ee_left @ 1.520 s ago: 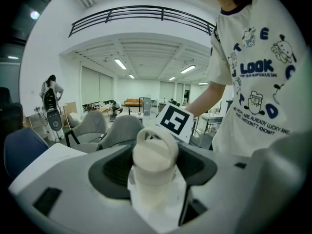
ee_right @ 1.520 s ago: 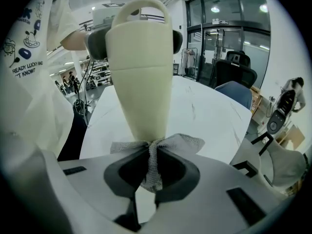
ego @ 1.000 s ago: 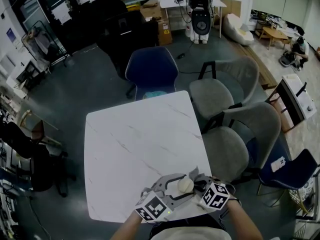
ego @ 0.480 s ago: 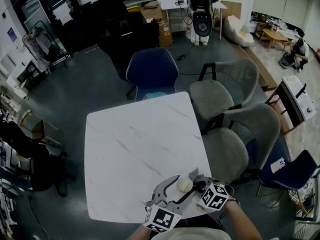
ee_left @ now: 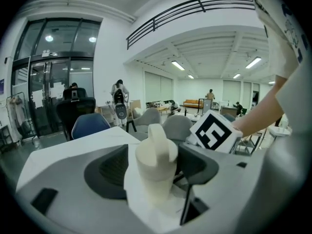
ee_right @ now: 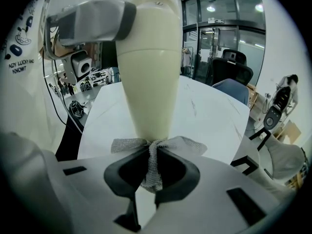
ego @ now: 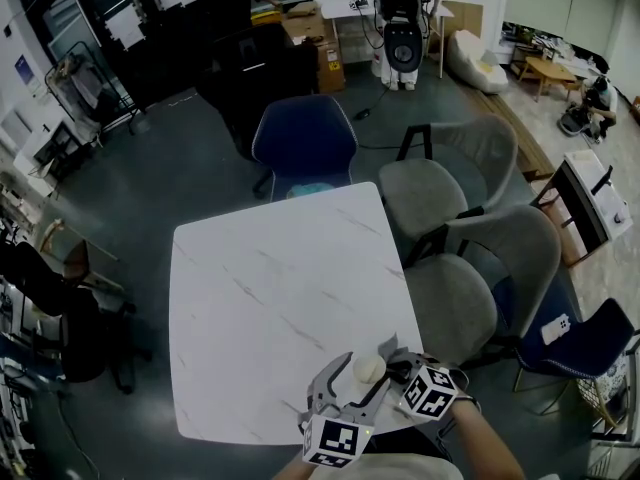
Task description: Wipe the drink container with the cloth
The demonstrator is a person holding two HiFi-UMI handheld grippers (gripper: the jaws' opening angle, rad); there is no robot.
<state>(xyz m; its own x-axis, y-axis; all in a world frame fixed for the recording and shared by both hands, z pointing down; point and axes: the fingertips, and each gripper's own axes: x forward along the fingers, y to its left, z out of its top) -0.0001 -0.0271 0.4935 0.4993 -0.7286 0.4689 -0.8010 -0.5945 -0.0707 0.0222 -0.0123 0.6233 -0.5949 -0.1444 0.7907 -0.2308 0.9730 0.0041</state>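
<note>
Left hand-held gripper (ee_left: 152,172) with jaws just opened wide around cream drink bottle's (ee_right: 146,67) cap, right hand-held gripper (ee_right: 148,172) pinching grey mesh cloth (ee_right: 152,162) at bottle's base, white marble surface (ego: 270,288)

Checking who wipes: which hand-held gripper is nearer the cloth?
Right. The right hand-held gripper pinches the cloth in its jaws, against the drink container; the left hand-held gripper, jaws just opened wider, has the container between them, beyond the cloth.

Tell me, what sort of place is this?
Probably an open-plan office or lab workspace: a white table with a blue chair and grey chairs beside it, cardboard boxes beyond, and tall glass doors.
</note>
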